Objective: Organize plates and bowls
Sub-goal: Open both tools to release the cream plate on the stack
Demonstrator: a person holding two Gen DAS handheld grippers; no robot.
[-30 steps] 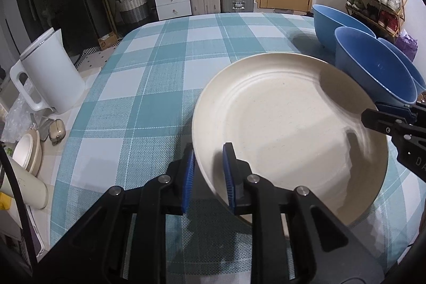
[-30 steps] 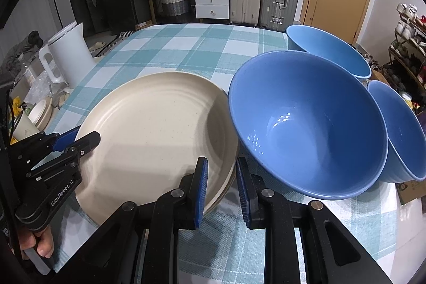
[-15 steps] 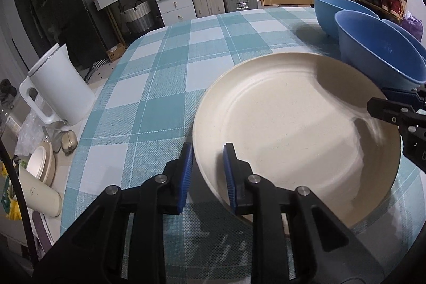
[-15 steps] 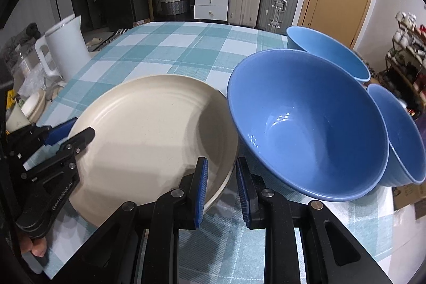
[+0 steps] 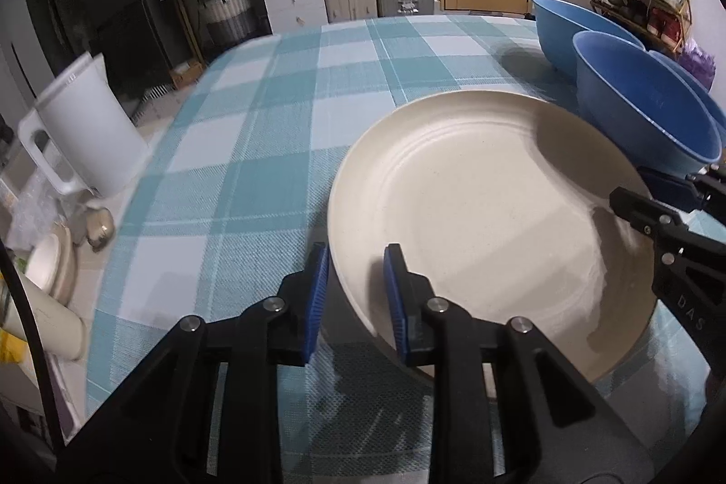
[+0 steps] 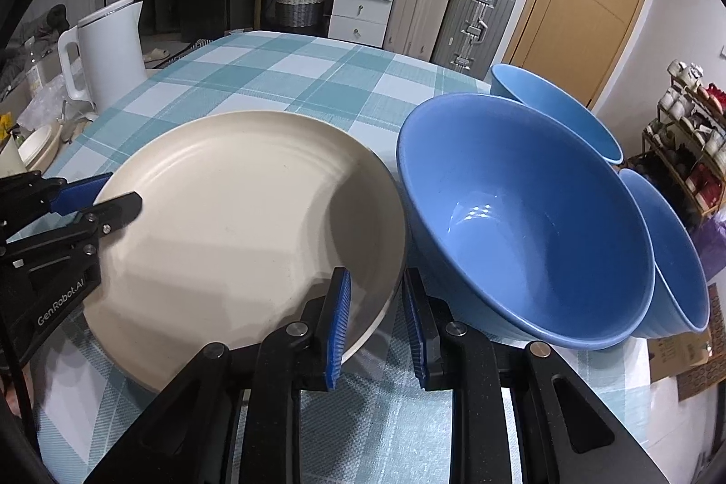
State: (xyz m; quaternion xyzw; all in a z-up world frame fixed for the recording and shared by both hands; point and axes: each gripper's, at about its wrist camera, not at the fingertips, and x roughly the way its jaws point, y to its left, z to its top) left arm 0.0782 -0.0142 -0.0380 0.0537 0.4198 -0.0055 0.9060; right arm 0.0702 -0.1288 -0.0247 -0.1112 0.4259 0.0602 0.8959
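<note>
A: What is changing against a second ago?

B: Little. The cream plate [image 5: 476, 212] is sitting a touch higher and more tilted over the checked surface [image 5: 254, 148], its near edge raised with shadow beneath it; the white kettle [image 5: 86, 130] is drifting slightly in the left wrist view. Both grips are staying as they were.

A: Left gripper?

B: The left gripper [image 5: 356, 280] is coming in low and level from the plate's left side. Its jaws are standing narrowly apart, one blue pad outside the rim and one inside, gripping the rim.

A: Right gripper?

B: The right gripper [image 6: 374, 314] is reaching in from the plate's opposite edge, jaws likewise straddling the rim at a narrow gap, one pad over the plate's inside, one outside.

A: Bowls?

B: The nearest blue bowl [image 6: 526, 221] is sitting just beside the plate's right edge; whether they are touching, I cannot tell. The far blue bowl [image 6: 558, 112] and the right-hand blue bowl [image 6: 671, 252] are crowding behind and beside it.
</note>
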